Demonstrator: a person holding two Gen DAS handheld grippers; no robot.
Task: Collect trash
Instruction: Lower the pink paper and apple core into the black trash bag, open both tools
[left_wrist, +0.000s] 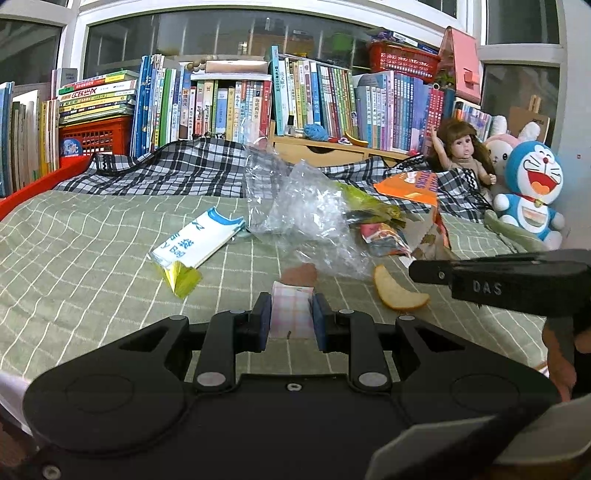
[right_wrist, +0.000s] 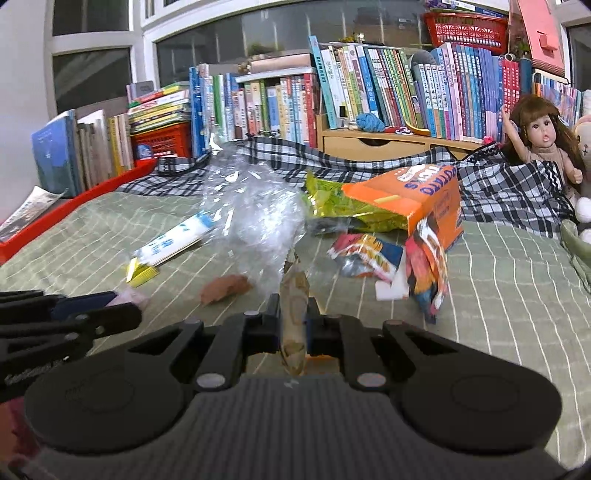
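Note:
My left gripper is shut on a pink checked piece, low over the green checked bedspread. It shows at the left edge of the right wrist view as left gripper. My right gripper is shut on a pale crescent slice, seen edge-on. In the left wrist view that slice hangs at the tip of the right gripper. Ahead lie a crumpled clear plastic bag, a white-and-blue packet, an orange box, a green wrapper, a colourful wrapper and a brown scrap.
A plaid blanket is bunched at the back of the bed. Behind it stand rows of books and a red crate. A doll and a blue plush toy sit at the right. A red bed rail runs along the left.

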